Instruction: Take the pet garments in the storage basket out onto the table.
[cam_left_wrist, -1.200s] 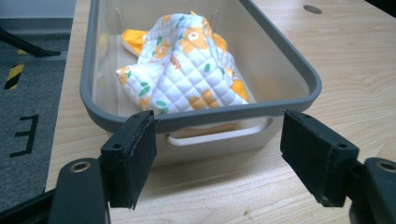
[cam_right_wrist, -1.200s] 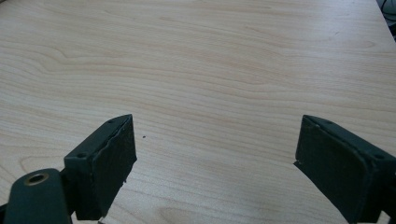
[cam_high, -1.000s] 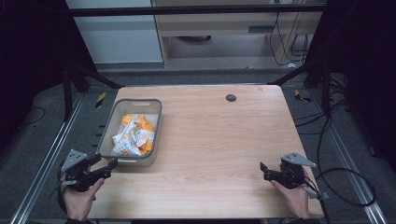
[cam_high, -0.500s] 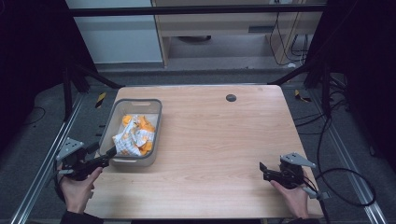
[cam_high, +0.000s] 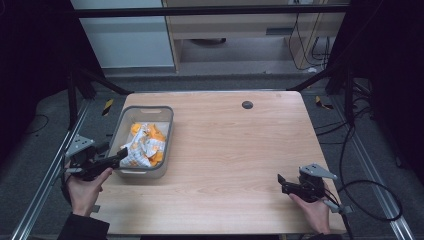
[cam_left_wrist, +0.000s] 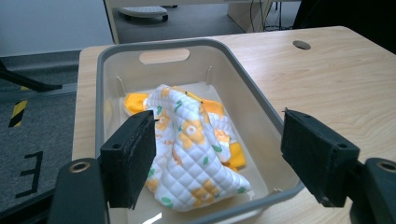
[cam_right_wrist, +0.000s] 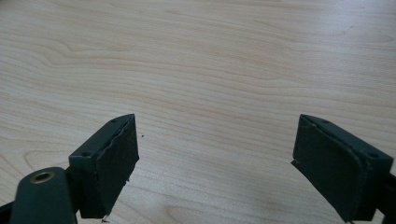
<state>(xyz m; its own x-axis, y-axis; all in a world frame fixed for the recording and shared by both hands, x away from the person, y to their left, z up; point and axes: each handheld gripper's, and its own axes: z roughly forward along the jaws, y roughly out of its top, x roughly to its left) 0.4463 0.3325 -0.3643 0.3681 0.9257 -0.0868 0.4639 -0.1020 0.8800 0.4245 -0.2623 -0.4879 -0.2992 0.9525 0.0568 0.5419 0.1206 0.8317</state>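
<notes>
Your left gripper (cam_high: 117, 154) sits at the near left corner of the bench (cam_high: 240, 150), its jaws apart and empty with their tips over the near rim of the bin (cam_high: 120, 135); in the high view your hand and the gripper body cover that near corner of the bin, so you cannot tell there whether the tips touch the rim. The left gripper view settles part of it: the jaws straddle the near wall of the bin (cam_left_wrist: 261, 107) with the cloth (cam_left_wrist: 191, 149) lying between and beyond them, not touched by either. The cloth, a quilted white piece with orange and green print, is bunched in the bin, its near edge cut off by the wall and its orange underside half buried. Half a second ago this gripper was lower left, short of the bin; it has since come forward and up to the rim. Your right gripper (cam_high: 281, 184) has stayed at the near right of the bench, well apart from the bin, jaws spread wide on nothing. The right gripper view gives bare wood grain (cam_right_wrist: 210, 70) between its jaws, detail the high view is too coarse to show. Farther off, a dark round hole (cam_high: 247, 105) marks the far side of the bench.
</notes>
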